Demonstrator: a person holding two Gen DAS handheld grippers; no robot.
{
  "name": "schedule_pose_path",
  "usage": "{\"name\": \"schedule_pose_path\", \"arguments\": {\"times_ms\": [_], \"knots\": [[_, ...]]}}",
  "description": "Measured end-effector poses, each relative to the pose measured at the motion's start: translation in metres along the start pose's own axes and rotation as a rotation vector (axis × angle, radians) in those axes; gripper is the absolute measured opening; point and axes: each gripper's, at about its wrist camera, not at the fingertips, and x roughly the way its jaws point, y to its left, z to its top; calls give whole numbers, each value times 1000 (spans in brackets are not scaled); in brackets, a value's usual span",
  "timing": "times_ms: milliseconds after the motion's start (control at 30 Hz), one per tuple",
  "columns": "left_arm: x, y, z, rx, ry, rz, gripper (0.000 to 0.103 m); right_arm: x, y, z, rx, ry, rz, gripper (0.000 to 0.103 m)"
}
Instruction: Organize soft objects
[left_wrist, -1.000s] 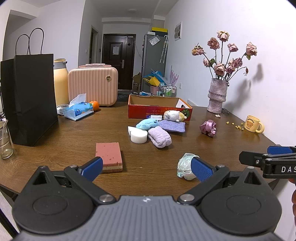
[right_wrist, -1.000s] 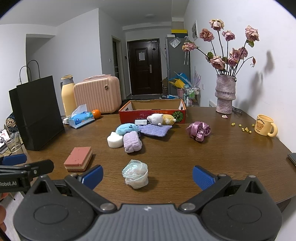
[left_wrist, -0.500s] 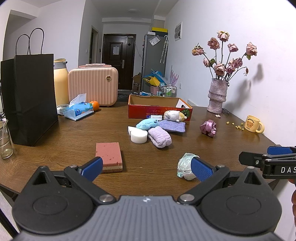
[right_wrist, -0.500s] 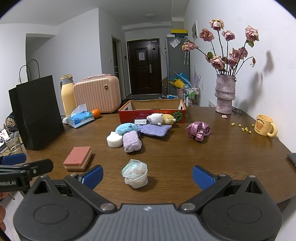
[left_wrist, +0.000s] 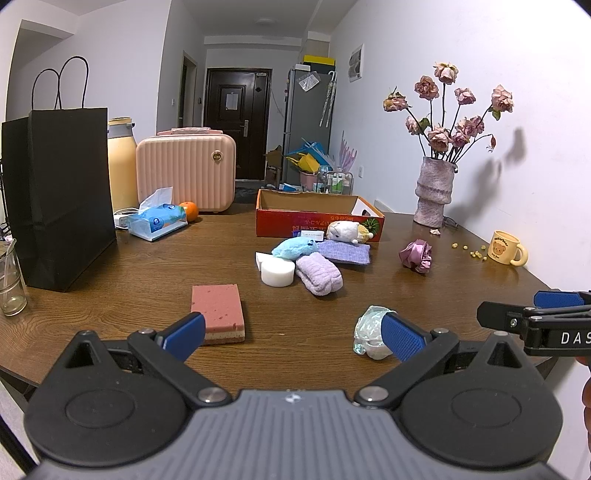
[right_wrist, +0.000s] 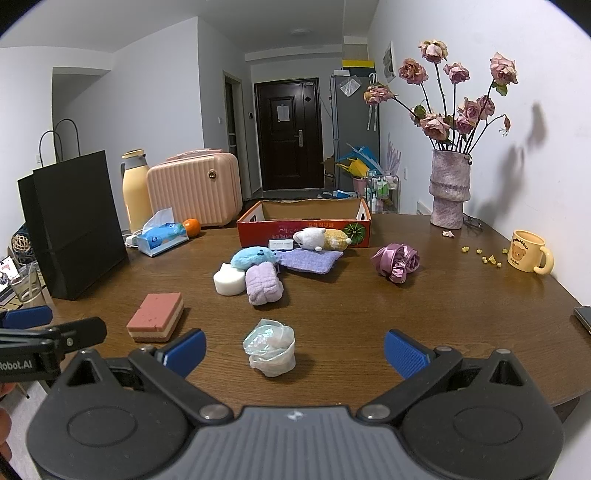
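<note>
Indoors, a wooden bench (right_wrist: 369, 314) carries a red box (right_wrist: 303, 221) at its far side, soft toys and a purple cloth (right_wrist: 308, 260) heaped just before it, a pink sponge (right_wrist: 157, 315) nearer, and a crumpled pouch (right_wrist: 269, 347) nearest. Left tongs (left_wrist: 291, 336) and right tongs (right_wrist: 293, 350) hover spread wide, empty, at the bench's near edge.

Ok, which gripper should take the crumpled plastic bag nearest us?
Right gripper: open, and the crumpled plastic bag sits between its fingers. From the open left gripper, it lies off beside one finger.
</note>
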Motion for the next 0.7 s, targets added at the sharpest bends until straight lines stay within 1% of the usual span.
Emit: {"name": "schedule_pose_path", "arguments": {"times_ms": [700], "knots": [[0,0,0,-1,-1,0,103,-3,-1,4,-11,-6,0,103]]}}
